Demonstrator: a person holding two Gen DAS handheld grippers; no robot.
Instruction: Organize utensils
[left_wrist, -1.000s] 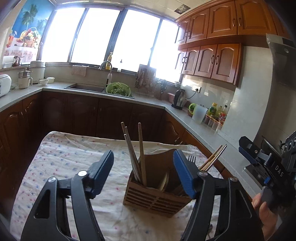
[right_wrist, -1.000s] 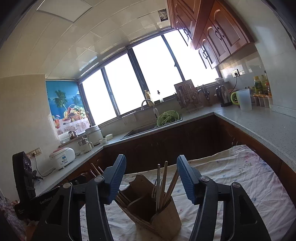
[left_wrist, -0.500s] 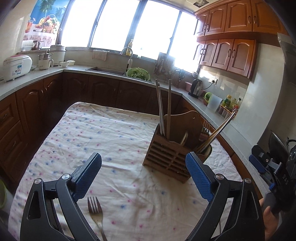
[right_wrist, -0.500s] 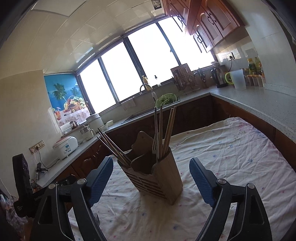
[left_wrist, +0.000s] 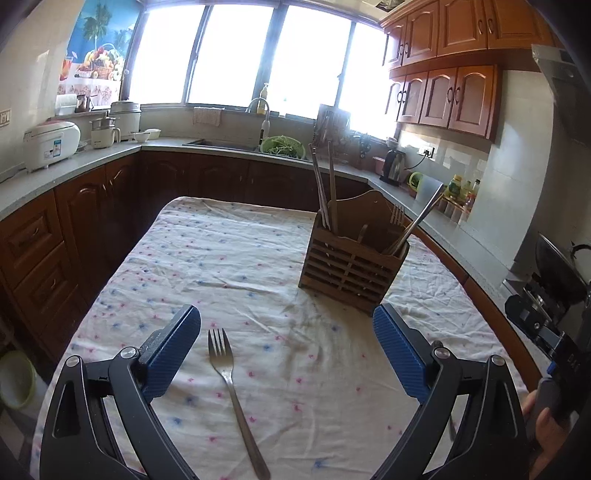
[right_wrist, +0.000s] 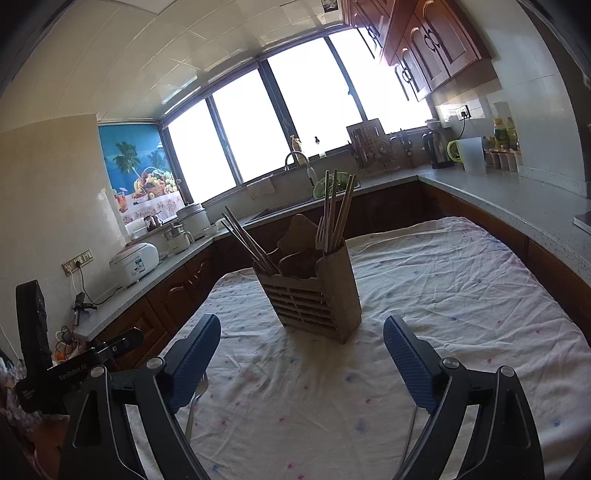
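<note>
My left tool has its jaws opening wide, and a fork lies between them on the flowered cloth of the counter, not touched by the pads. My right tool is also opening wide with nothing in it. The wooden utensil holder stands upright on the cloth ahead of both tools, a little apart from them. Chopsticks and another fork stand in its compartments, and some chopsticks lean out to one side
</note>
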